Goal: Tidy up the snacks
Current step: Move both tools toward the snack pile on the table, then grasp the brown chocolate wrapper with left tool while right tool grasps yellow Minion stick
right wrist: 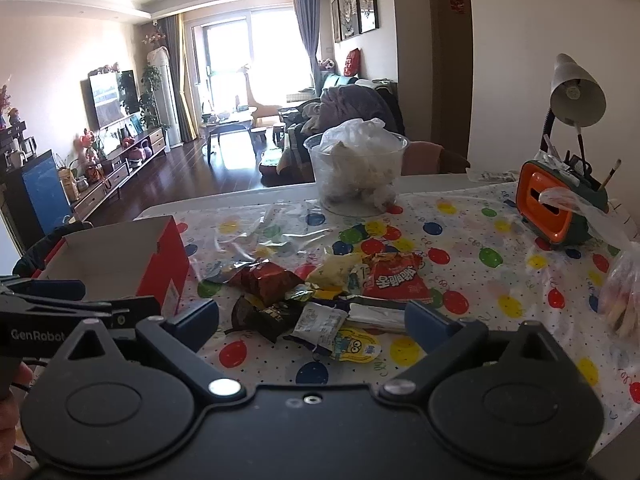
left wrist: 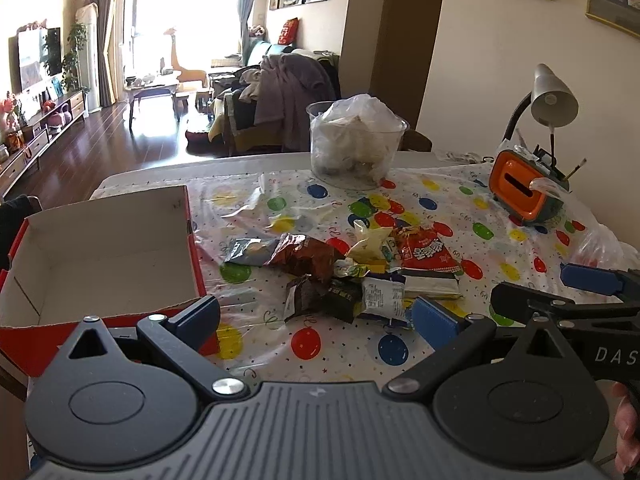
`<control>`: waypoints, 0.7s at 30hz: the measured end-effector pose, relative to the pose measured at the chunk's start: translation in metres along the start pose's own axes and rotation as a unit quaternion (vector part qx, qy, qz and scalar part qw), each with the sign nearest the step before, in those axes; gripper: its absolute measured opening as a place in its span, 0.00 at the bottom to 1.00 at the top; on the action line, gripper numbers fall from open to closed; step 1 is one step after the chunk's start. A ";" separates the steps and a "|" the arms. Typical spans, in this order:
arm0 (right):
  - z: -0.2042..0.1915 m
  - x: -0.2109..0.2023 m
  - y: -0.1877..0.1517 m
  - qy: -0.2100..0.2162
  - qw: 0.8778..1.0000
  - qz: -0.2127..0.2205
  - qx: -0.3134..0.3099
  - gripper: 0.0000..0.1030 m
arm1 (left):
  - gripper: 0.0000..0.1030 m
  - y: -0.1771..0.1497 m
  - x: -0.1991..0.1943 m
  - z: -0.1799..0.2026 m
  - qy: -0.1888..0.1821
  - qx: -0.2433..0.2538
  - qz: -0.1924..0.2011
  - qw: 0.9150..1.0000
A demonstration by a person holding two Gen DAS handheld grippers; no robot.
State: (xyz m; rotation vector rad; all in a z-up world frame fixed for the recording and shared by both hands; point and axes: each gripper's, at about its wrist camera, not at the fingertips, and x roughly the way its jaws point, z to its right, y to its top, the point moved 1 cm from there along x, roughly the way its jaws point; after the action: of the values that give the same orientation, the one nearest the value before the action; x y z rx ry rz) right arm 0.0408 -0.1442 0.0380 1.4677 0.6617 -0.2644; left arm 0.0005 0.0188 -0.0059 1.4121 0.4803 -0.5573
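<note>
A pile of snack packets lies mid-table: a brown packet, a red packet, a yellow one, a white one and a dark one. A cartoon-printed packet lies nearest me. The red cardboard box with a white inside stands to the left, and nothing shows in it. My left gripper hovers open just before the pile, beside the box. My right gripper is open too, holding nothing.
A clear plastic tub stuffed with bags stands at the table's far side. An orange holder and a desk lamp are at the far right. A plastic bag lies at the right edge. A balloon-print cloth covers the table.
</note>
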 end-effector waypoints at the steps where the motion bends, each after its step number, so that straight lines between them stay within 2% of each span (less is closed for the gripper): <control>1: 0.001 0.001 0.000 0.000 1.000 0.000 -0.001 0.95 | 1.00 0.001 0.002 0.000 -0.001 0.000 -0.001 1.000; 9: 0.020 0.021 0.000 0.012 1.000 -0.013 -0.004 0.94 | 1.00 0.006 0.020 0.005 0.007 -0.006 -0.012 1.000; 14: 0.037 0.041 -0.003 0.026 0.999 -0.026 -0.036 0.90 | 1.00 0.009 0.041 0.011 -0.003 -0.021 -0.034 0.999; 21: 0.061 0.077 -0.009 0.061 0.993 -0.059 -0.082 0.83 | 0.99 0.014 0.076 0.024 0.006 -0.017 -0.051 0.999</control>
State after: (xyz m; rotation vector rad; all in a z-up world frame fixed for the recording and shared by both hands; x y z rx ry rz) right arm 0.1131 -0.1872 -0.0144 1.2970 0.8513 -0.2063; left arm 0.0684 -0.0101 -0.0397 1.3653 0.5706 -0.6212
